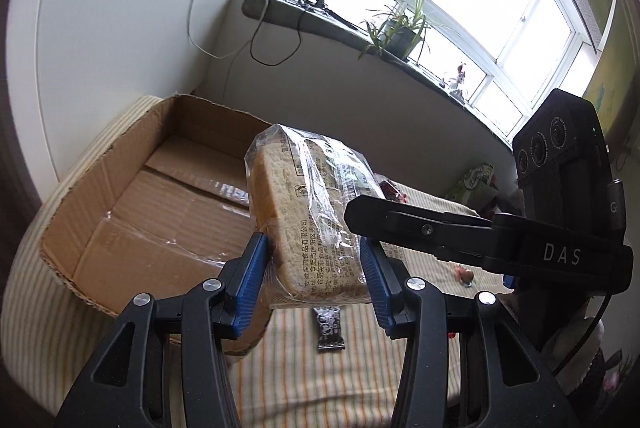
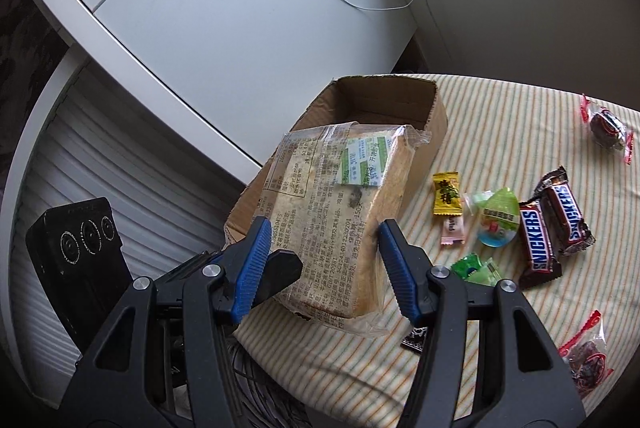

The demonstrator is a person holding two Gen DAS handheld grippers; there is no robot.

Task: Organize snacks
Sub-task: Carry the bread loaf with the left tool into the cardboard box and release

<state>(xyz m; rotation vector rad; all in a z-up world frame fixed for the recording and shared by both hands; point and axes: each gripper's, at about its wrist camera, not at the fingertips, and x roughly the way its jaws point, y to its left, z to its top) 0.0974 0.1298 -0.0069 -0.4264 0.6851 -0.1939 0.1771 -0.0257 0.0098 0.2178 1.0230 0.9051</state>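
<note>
Clear-film wrapping covers the bread loaf [image 1: 308,212]: a pale, square-sliced block, printed text and a green-and-white label on the film, wrap creased and loose at the ends.

Step in hand, as judged: transfer of the loaf into the cardboard box [image 1: 132,196]. Box stands open near the far left edge of the desk [image 2: 500,132], which carries a striped cloth. Box interior looks bare apart from some clear tape on the floor flaps.

Left tongs [image 1: 316,280]: closed onto the loaf's near end, blue pads pressing both sides; loaf is held up off the cloth, tilted, just beside the box's right wall and partly over its opening.

Right tongs [image 2: 320,264]: parted about the loaf's width, straddling its near end in the right wrist view; contact with the film cannot be told, so they may only be steadying it.

Next move calls for: carrying the loaf leftward over the box rim, lowering it flat, then releasing. Soft bread, so light squeeze only.

Remaining on the cloth, right of the box: yellow candy [image 2: 447,192], green jelly cup [image 2: 498,218], two Snickers bars [image 2: 554,232], red-wrapped sweets [image 2: 608,128].
</note>
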